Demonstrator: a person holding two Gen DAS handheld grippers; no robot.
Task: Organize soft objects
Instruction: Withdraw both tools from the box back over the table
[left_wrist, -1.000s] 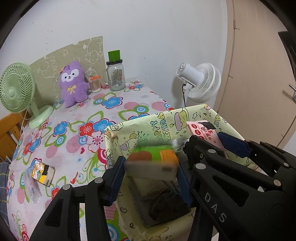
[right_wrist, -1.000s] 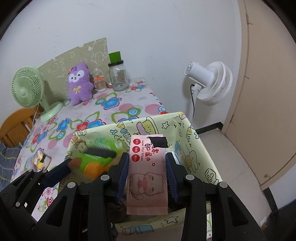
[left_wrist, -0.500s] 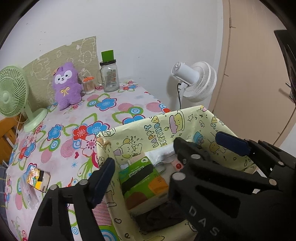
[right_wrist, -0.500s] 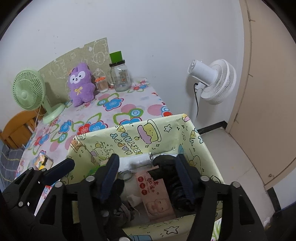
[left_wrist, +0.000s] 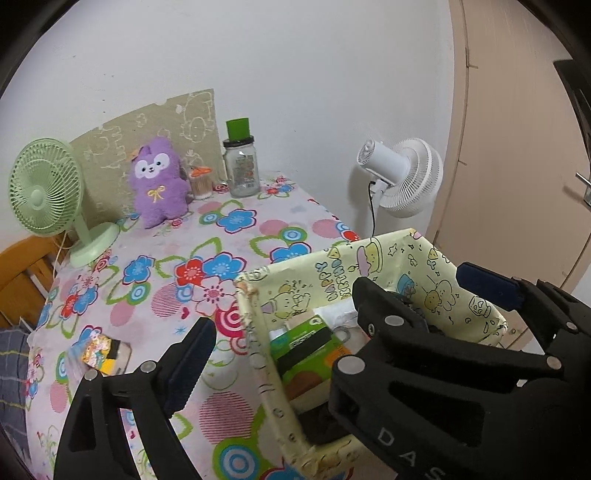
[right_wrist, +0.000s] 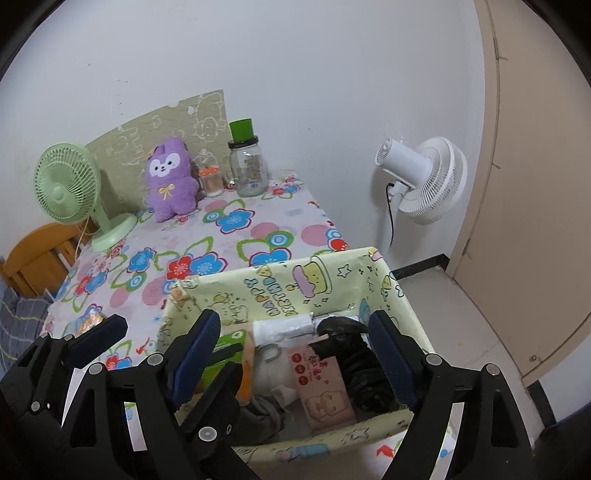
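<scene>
— So, which step is being done?

— Two packs are being let go into the yellow box (right_wrist: 325, 284). The left tool (left_wrist: 280, 325) and the right tool (right_wrist: 295, 339) are both opening wide, and nothing is being pinched by either one.

— Where are the soft things being kept?

— The green pack (left_wrist: 306, 347) is lying in the box by its left wall. The pink pack (right_wrist: 325, 387) is lying near the front, beside a dark bundle (right_wrist: 354, 362).

— What is being called for next?

— Probably the purple plush (right_wrist: 170, 177) is being left for later. It is sitting far back on the tabletop (right_wrist: 236, 236), so a long reach is being asked for.
</scene>
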